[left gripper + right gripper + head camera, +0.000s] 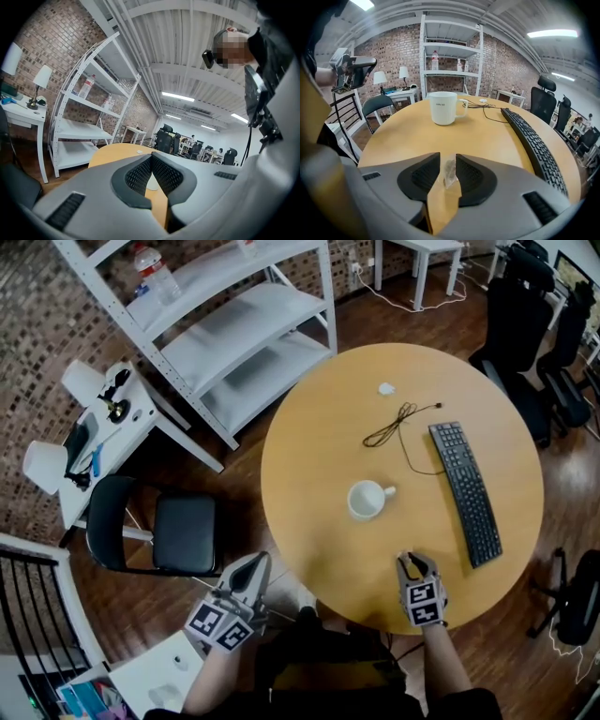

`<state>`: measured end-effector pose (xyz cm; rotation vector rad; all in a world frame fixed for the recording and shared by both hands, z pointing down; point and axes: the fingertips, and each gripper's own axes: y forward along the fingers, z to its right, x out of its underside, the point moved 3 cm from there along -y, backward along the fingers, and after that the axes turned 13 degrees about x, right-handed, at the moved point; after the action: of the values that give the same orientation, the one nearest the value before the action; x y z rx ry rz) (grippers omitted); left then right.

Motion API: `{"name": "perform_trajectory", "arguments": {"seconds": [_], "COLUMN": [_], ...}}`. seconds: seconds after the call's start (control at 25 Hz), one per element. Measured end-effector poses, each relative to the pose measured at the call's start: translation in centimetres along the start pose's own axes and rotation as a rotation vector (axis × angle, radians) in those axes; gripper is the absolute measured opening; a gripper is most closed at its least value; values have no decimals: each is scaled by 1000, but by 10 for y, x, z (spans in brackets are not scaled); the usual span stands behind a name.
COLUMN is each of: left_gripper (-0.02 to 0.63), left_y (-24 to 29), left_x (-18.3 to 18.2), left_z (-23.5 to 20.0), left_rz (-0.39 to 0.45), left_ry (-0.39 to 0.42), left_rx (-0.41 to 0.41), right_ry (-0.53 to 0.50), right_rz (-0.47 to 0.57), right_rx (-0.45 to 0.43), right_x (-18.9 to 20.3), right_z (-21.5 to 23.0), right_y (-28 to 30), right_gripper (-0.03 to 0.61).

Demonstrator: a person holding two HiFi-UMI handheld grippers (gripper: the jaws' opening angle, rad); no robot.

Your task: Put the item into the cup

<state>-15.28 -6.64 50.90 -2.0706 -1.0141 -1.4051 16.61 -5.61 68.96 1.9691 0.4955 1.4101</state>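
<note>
A white mug (367, 500) stands upright near the middle of the round wooden table (309, 446); in the right gripper view the mug (443, 108) is straight ahead, well beyond the jaws. My right gripper (418, 561) rests low at the table's near edge. A small clear crumpled packet (449, 172) stands in the narrow gap between the right gripper's (448, 161) pads, and the jaws are at their widest, not clamped on it. My left gripper (253, 568) hangs off the table at the lower left; its own view shows the left gripper (151, 161) shut and empty.
A black keyboard (466, 491) lies right of the mug, with a black cable (394, 425) and a small white object (386, 388) farther back. A black chair (178, 532) and white shelving (234, 334) stand left of the table. Office chairs are at the right.
</note>
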Motion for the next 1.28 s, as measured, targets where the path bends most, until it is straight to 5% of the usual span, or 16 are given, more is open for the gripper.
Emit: {"name": "perform_trajectory", "arguments": {"seconds": [0.16,0.36,0.72,0.96,1.28], "left_gripper": [3,3,3,3,3], "left_y": [-3,9,23,15,-24], "left_x": [-1,-14,-34,-41,-34], "left_z": [-3,-4,-16,-34,-61], "left_rz": [1,26,99,171,201], "left_ry": [3,40,64,79,73], "left_rx": [2,27,71,25,-95], "right_ry": [-7,7,-63,-131,-118], "right_rz": [-8,42,266,350,339], "right_rx": [16,41,103,73,-36], "right_x": [-5,-25,-138,-184,-204], "right_z": [-1,14,46,40,10], "right_y": [0,-11,-46,-39,-3], "right_gripper": [0,0,0,0,0]}}
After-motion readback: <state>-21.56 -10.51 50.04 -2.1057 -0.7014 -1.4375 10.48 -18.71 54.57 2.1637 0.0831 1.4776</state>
